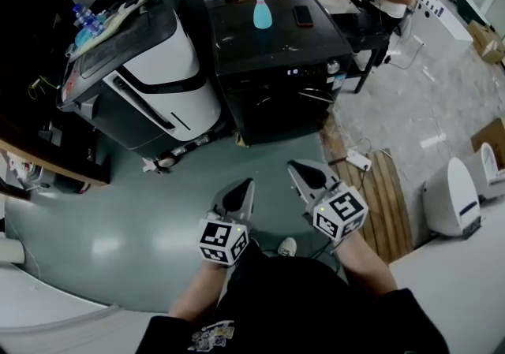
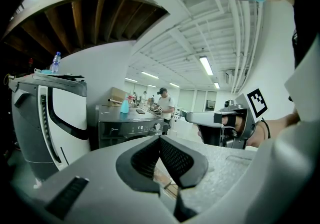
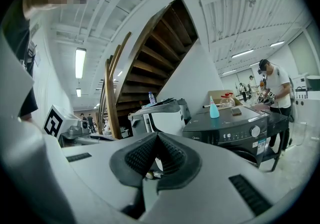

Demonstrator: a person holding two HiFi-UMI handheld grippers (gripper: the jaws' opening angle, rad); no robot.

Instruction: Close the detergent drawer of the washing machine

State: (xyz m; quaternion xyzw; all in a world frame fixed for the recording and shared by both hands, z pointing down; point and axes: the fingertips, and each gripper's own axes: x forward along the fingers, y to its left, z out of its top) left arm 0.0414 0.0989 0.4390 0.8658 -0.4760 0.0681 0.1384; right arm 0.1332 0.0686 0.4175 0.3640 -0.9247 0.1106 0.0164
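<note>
On the washing machine (image 3: 225, 137), front lettering reads Midea.

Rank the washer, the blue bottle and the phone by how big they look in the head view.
1. The washer, by far the largest.
2. The blue bottle.
3. The phone. It is close to the bottle in area, and the bottle only looks a little longer, so these two are an unsure call.

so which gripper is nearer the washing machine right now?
Right, slightly. The right gripper is out in front of the washing machine, well clear of it; the left gripper is alongside, a bit further back. Neither touches it.
</note>
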